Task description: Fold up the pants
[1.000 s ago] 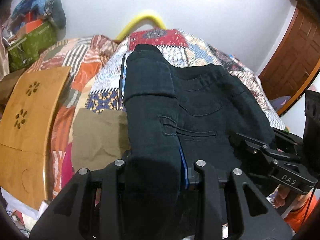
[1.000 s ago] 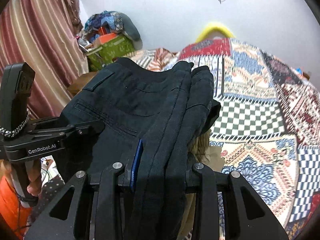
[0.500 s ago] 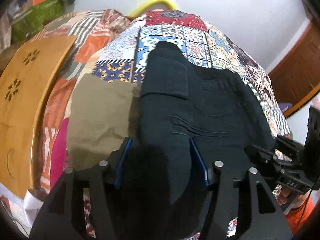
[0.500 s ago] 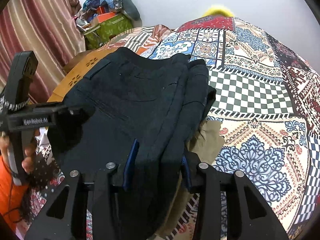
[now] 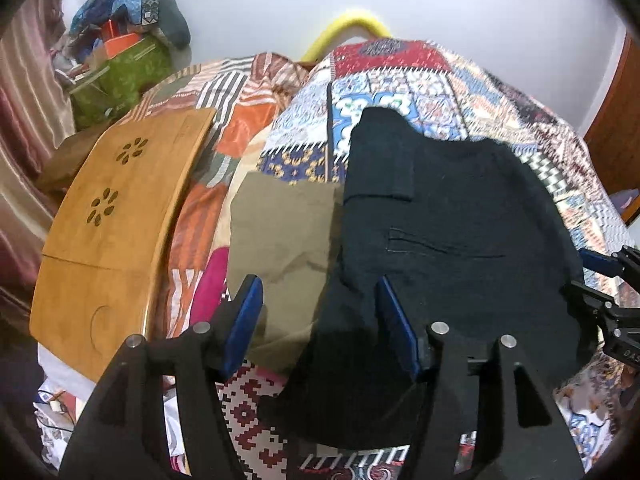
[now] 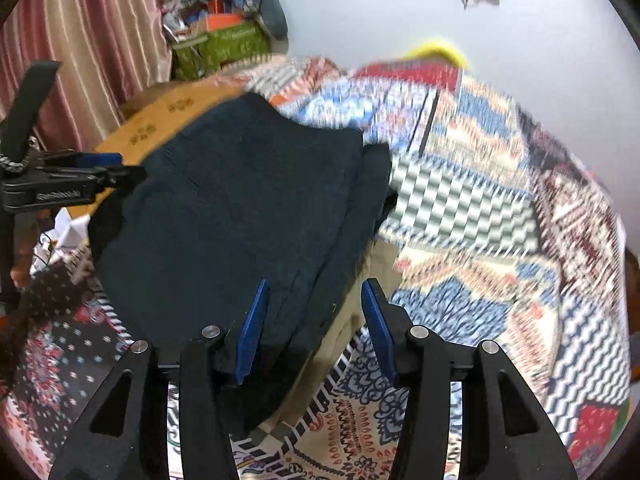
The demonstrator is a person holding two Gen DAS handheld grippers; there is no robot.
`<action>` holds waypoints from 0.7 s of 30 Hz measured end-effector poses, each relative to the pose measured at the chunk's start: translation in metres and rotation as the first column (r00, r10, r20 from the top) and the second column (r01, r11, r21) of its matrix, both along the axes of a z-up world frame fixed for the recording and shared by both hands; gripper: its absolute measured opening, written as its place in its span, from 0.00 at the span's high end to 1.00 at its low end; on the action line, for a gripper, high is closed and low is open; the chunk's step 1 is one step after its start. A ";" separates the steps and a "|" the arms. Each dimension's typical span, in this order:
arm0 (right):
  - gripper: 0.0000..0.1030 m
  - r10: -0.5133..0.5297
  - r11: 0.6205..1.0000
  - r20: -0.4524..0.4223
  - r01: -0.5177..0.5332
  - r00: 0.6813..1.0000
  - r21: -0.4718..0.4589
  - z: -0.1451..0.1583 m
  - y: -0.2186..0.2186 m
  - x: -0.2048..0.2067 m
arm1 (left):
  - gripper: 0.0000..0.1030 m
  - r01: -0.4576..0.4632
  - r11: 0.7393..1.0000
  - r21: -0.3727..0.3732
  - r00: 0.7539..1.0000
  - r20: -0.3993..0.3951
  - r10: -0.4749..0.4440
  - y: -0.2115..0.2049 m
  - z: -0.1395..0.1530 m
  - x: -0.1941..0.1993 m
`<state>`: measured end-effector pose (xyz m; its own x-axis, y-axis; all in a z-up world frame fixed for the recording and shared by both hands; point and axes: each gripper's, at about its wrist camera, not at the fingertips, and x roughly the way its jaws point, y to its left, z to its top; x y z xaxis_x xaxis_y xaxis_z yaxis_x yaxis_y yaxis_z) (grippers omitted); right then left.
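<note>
The black pants (image 5: 452, 232) lie folded in a thick stack on the patchwork bedspread (image 5: 420, 80), partly on top of an olive-brown garment (image 5: 280, 232). My left gripper (image 5: 320, 312) is open, its blue pads spread over the stack's near left corner and the olive garment. My right gripper (image 6: 314, 320) is open too, its pads astride the near right edge of the pants (image 6: 240, 216). Neither holds the cloth. The left gripper also shows at the left of the right wrist view (image 6: 80, 172).
A wooden lap table (image 5: 120, 216) lies left of the pants. A green bag with piled clutter (image 5: 124, 64) stands in the back left corner by a striped curtain (image 6: 80, 40). A yellow arc (image 5: 344, 28) sits at the bed's head. A wooden door (image 5: 616, 120) is at right.
Both grippers were shut on the pants' near edge and held them up. They lowered the stack onto the bed, opened, and pulled back slightly.
</note>
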<state>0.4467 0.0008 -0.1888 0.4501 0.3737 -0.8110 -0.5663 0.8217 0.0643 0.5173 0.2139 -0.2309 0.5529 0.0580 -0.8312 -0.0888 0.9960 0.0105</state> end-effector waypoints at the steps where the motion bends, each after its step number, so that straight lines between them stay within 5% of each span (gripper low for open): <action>1: 0.57 -0.006 1.000 -0.019 0.006 1.000 0.001 -0.007 -0.001 0.003 | 0.40 -0.001 1.000 0.017 1.000 -0.001 0.001 0.000 -0.004 0.001; 8: 0.55 -0.043 0.994 -0.099 0.052 0.994 0.100 -0.005 -0.026 0.009 | 0.38 -0.045 0.999 0.000 0.999 0.002 0.045 0.009 -0.001 -0.009; 16: 0.52 -0.047 0.988 0.090 0.034 0.995 0.148 0.079 -0.048 -0.041 | 0.38 0.019 0.999 -0.033 0.989 0.145 -0.014 -0.024 0.077 -0.081; 21: 0.52 -0.079 0.974 0.218 0.029 0.973 0.226 0.138 -0.073 -0.102 | 0.38 0.090 0.994 -0.055 0.958 0.277 -0.071 -0.060 0.144 -0.145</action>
